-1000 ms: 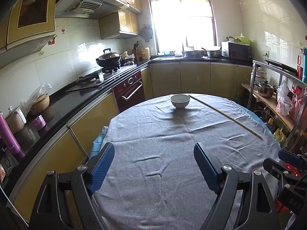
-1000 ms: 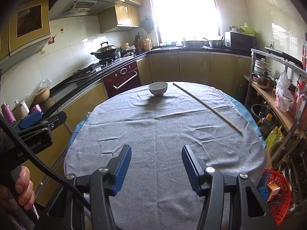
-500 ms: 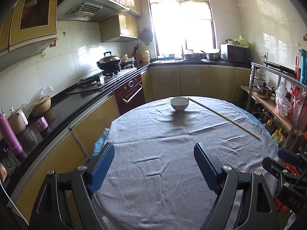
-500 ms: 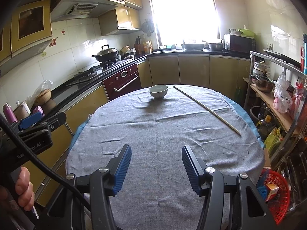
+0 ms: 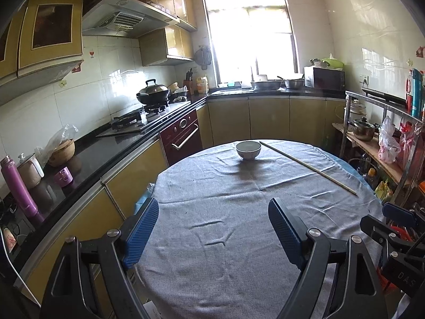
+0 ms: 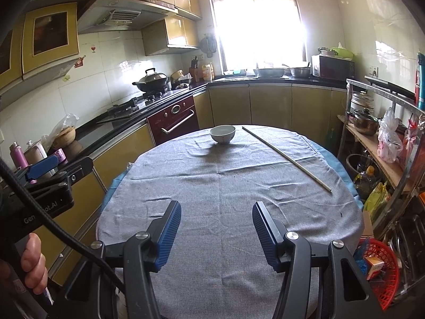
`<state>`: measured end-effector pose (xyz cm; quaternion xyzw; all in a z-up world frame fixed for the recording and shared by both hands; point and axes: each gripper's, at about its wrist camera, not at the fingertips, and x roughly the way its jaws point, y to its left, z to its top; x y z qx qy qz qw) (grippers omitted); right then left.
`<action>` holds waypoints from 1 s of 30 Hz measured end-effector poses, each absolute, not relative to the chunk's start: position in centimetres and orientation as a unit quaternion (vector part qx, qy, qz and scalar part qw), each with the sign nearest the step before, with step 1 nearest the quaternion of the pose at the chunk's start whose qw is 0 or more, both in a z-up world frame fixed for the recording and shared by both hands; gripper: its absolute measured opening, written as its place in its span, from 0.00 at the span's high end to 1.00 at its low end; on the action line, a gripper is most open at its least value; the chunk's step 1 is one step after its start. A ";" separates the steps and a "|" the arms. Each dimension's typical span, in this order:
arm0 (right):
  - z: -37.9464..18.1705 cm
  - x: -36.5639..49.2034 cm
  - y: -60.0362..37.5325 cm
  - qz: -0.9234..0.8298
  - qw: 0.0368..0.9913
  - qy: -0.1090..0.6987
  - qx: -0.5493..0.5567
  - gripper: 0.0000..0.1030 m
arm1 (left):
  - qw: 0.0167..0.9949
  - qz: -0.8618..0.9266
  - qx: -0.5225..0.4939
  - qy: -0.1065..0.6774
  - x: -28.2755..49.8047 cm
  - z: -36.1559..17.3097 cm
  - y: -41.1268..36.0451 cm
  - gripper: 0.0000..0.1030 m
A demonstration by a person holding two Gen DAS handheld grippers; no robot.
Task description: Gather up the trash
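Both grippers hang empty over the near edge of the table [image 5: 212,212], left gripper [image 5: 212,228] gaping wide, right gripper [image 6: 216,231] narrower, likely since the bowl [image 6: 222,134] and stick [image 6: 287,158] sit far off.

On the table [image 5: 239,239]: one bowl [image 5: 248,150] and, just right of the bowl, one long stick [image 5: 308,167]. Left of the table, one wok [image 5: 153,93] (lidded) and two purple flasks or cups [image 5: 17,186].

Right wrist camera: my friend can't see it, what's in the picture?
The open, empty right gripper hovers over a round table with a grey cloth. A white bowl and a long thin stick lie at the far side, with kitchen counters behind.
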<state>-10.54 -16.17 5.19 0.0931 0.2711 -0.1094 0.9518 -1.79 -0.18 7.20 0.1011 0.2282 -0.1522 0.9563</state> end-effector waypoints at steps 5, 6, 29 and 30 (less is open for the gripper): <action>5.4 -10.7 -16.3 -0.111 0.953 0.268 0.092 0.42 | 0.957 -0.152 0.100 0.225 -1.9 7.5 -0.3 0.17; 5.4 -10.6 -16.4 -0.111 0.952 0.268 0.092 0.42 | 0.957 -0.152 0.101 0.225 -1.8 7.5 -0.4 0.17; 5.2 -6.0 -18.2 -0.127 0.944 0.283 0.111 0.42 | 0.950 -0.156 0.120 0.241 2.4 7.6 -1.7 0.17; 5.2 -5.9 -18.2 -0.128 0.944 0.283 0.111 0.42 | 0.950 -0.156 0.122 0.241 2.5 7.6 -1.7 0.17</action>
